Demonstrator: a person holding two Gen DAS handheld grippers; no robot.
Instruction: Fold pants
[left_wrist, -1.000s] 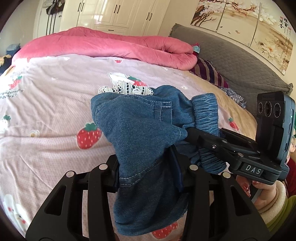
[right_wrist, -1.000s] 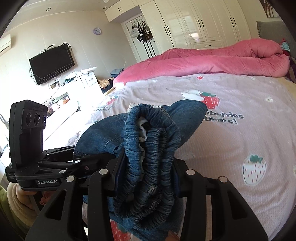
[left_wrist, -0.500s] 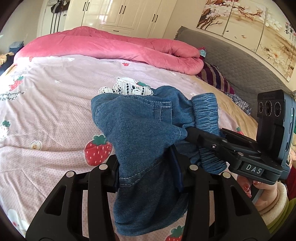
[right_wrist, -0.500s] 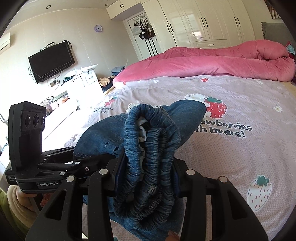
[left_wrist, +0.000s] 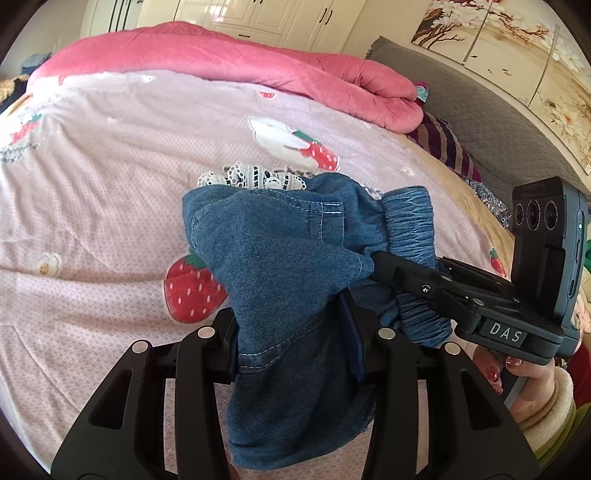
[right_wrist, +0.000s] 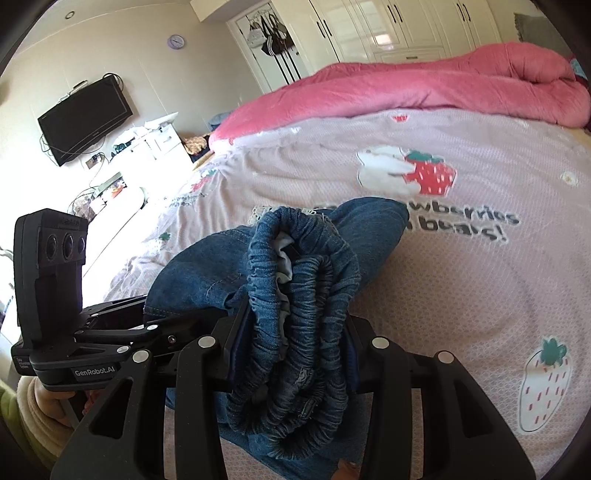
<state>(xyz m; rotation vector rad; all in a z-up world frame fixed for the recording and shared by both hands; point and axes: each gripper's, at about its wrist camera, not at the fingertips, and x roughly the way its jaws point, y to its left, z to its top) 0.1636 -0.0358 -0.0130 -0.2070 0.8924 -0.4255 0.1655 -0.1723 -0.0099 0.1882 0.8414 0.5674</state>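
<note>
The small blue denim pants (left_wrist: 280, 266) hang in the air between the two tools, just above the bed. The left gripper (left_wrist: 291, 343) has its jaws squeezed shut on a plain hem end of the cloth. The right gripper (right_wrist: 291, 347) has its jaws squeezed shut on the thick, bunched stretchy waistband (right_wrist: 306, 295). The two tools sit side by side, very close, so the pants are bunched up short between them and run from one tool to the other. A bit of white lace trim (left_wrist: 255, 175) peeks out behind the top.

Right under them is the pink bed sheet with strawberry pictures (left_wrist: 110, 192), soft and mostly flat. I think the pants need to go down there next. A puffy pink quilt (left_wrist: 240, 70) lies farther back, near white wardrobe doors (right_wrist: 399, 26).
</note>
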